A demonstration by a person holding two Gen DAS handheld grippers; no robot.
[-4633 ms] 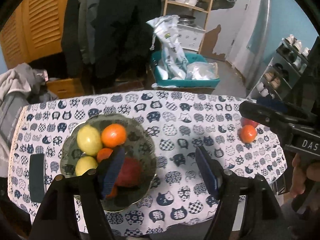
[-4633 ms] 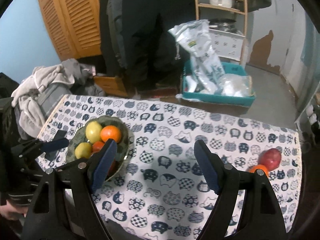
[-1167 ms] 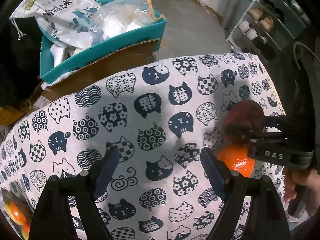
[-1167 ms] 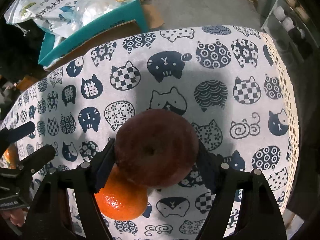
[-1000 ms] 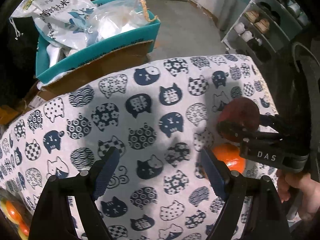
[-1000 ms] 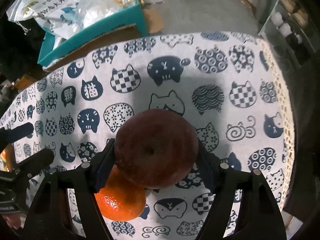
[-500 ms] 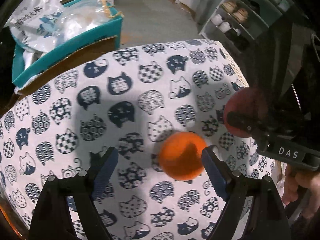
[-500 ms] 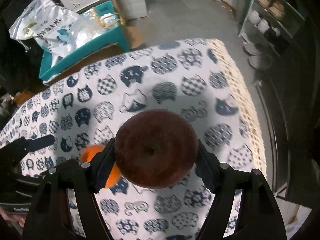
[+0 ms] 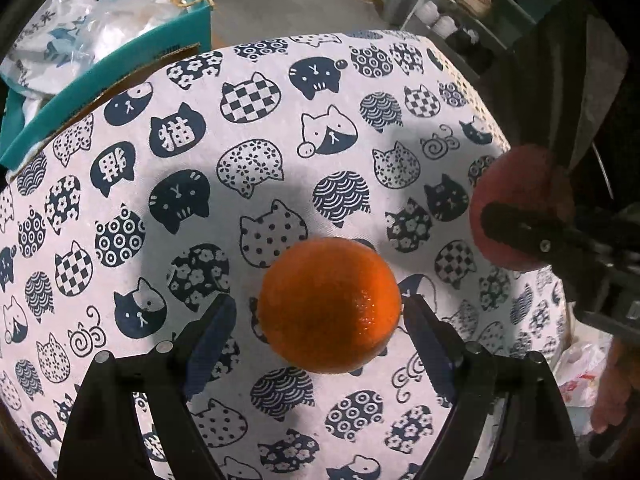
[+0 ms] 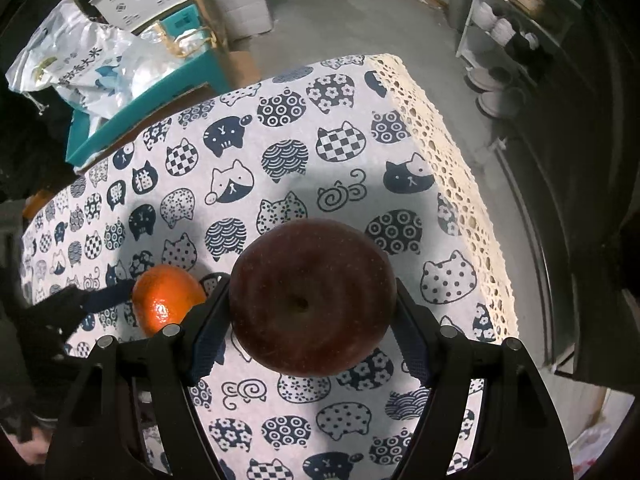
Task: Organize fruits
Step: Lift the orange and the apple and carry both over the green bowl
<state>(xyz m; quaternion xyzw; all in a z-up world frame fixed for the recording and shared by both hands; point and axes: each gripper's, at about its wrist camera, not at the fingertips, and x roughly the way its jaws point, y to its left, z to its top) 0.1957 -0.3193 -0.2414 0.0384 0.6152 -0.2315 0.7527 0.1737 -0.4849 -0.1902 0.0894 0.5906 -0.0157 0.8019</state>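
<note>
An orange (image 9: 329, 305) lies on the cat-print tablecloth (image 9: 248, 120) between the fingers of my left gripper (image 9: 320, 320), which is open around it with a gap on the left side. It also shows in the right wrist view (image 10: 166, 298). My right gripper (image 10: 312, 320) is shut on a dark red apple (image 10: 312, 296) and holds it above the table near the right edge. The apple shows at the right of the left wrist view (image 9: 520, 208). The fruit bowl is out of view.
A teal box (image 10: 140, 108) with plastic bags stands on the floor behind the table. A shelf with shoes and cups (image 10: 504, 12) stands at the right. The table's lace edge (image 10: 452, 152) runs close to the right of the apple.
My right gripper lifted the apple off the table and away from the orange. My left gripper moved in over the orange, which now sits between its fingers.
</note>
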